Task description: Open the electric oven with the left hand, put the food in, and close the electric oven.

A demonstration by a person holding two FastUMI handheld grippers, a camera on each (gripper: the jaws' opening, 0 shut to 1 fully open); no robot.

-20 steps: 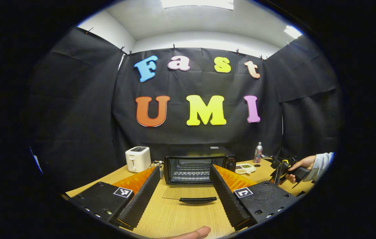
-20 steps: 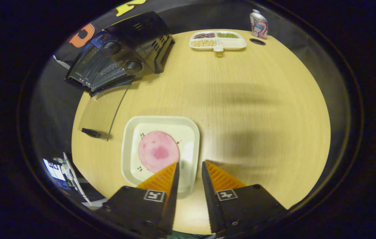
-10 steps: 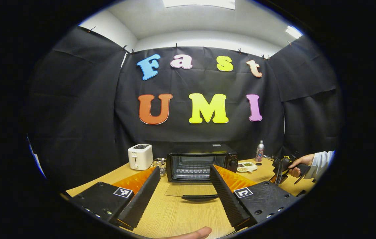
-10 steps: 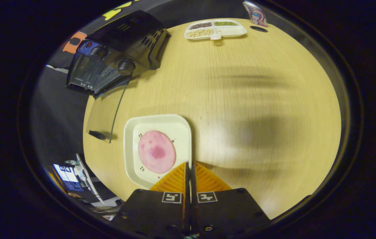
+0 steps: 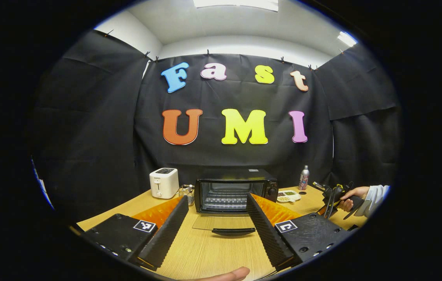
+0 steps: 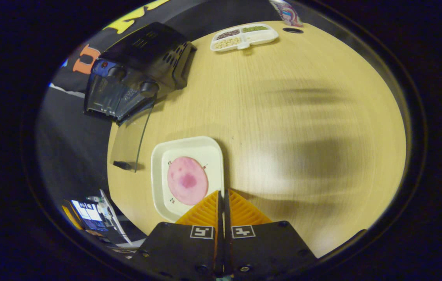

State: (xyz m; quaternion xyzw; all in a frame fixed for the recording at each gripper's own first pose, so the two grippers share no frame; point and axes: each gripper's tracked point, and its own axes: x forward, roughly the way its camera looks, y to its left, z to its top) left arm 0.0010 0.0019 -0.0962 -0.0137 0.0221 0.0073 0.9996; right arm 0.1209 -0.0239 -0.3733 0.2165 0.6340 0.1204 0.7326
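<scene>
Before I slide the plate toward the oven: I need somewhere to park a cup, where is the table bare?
The widest bare stretch of table lies right of the plate, between it and the divided snack tray. It is tight on the other side: the open oven door lies flat between the plate and the oven.

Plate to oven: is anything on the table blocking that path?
Nothing visible. The oven door lies open, and bare table separates it from the plate, which the right gripper has pinched at its rim.

walls: black cloth (image 5: pixel 88 128) | ceiling: white, lit panel (image 5: pixel 236 4) | table: light wood (image 6: pixel 302 117)
</scene>
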